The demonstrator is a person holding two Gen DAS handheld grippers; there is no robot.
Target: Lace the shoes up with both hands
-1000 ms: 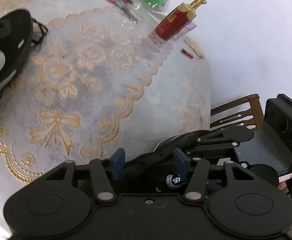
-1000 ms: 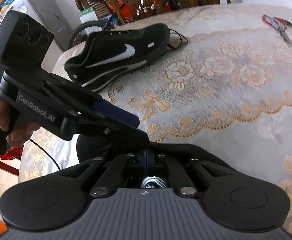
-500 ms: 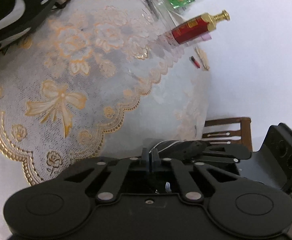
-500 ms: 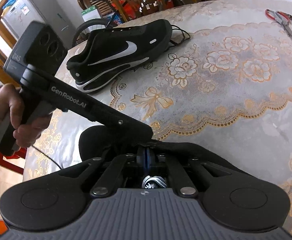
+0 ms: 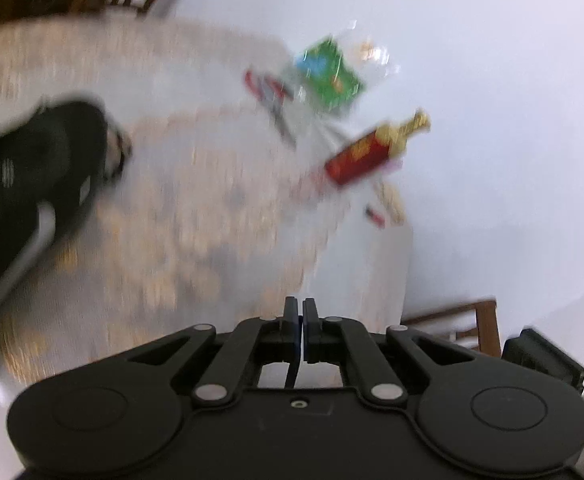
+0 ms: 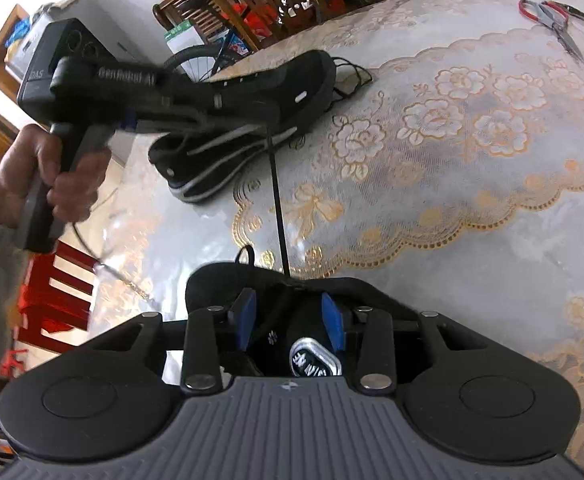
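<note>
Right wrist view is giving us the near shoe (image 6: 292,320), sitting right under our right gripper (image 6: 289,316) at the front edge of the surface (image 6: 472,264). Its blue fingers (image 6: 334,322) are opening, standing apart on either side of the tongue with nothing pressed between them. A black lace (image 6: 277,200) is running taut from the shoe's top up to our left gripper (image 6: 259,114), which a hand (image 6: 55,184) is holding above the second shoe (image 6: 247,132); that shoe is lying on its side farther back, partly on the lace cloth (image 6: 472,140).

Left wrist view, badly blurred, is showing us what the other cannot: our left gripper's fingers (image 5: 309,318) pressed together, with a thin dark strand hanging just beneath them, so we are reading them as clamped on the lace. It is also showing a red bottle with a gold cap (image 5: 376,150) and a green packet (image 5: 328,76) near the far right edge, with scissors (image 5: 269,94) beside them.

Between the two shoes the cloth is lying bare, leaving us open room toward the right.
</note>
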